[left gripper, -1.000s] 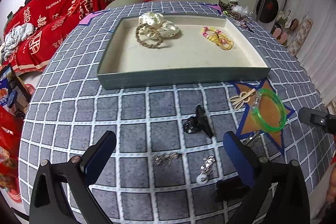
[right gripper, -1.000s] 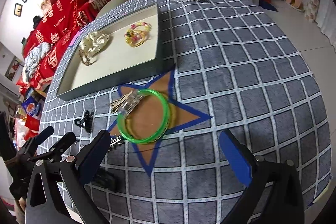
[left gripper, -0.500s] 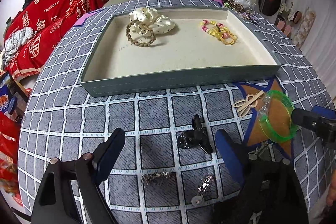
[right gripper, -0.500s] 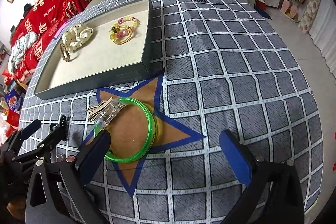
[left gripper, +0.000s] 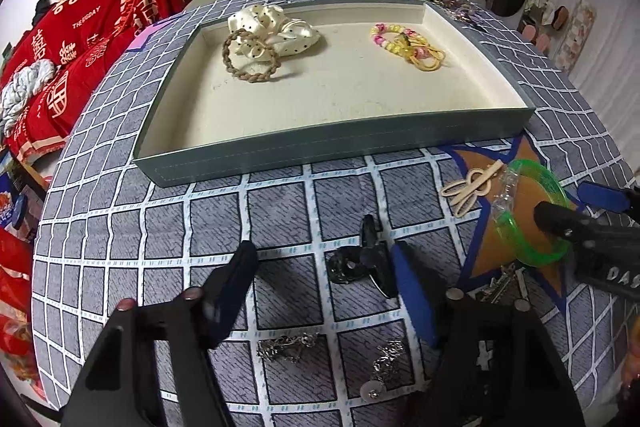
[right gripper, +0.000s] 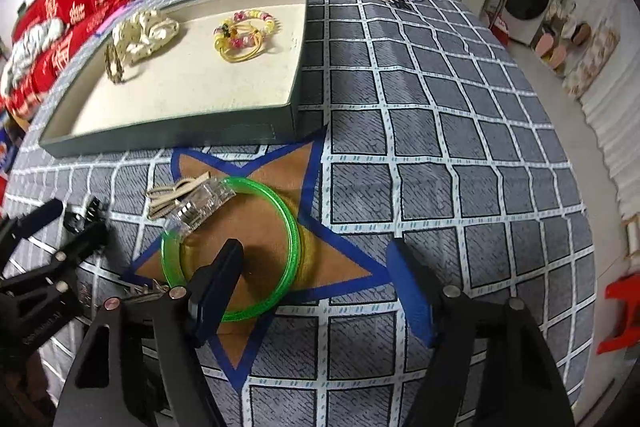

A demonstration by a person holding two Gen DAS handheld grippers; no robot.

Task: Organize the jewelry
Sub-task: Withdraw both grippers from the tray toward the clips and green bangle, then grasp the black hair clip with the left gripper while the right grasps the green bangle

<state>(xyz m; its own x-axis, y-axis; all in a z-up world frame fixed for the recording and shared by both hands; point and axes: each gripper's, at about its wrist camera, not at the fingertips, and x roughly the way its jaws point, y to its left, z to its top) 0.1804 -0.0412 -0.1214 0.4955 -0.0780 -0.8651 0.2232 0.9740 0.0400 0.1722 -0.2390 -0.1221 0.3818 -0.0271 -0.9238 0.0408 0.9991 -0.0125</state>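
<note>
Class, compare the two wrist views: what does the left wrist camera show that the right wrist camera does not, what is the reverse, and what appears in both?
Only the left wrist view shows the two silver chain pieces on the cloth between the left gripper's open fingers.

Only the right wrist view shows a red stool on the floor.

Both show the tray holding a braided bracelet, cream scrunchie and beaded bracelet, plus the green bangle, black claw clip and the open right gripper.
</note>
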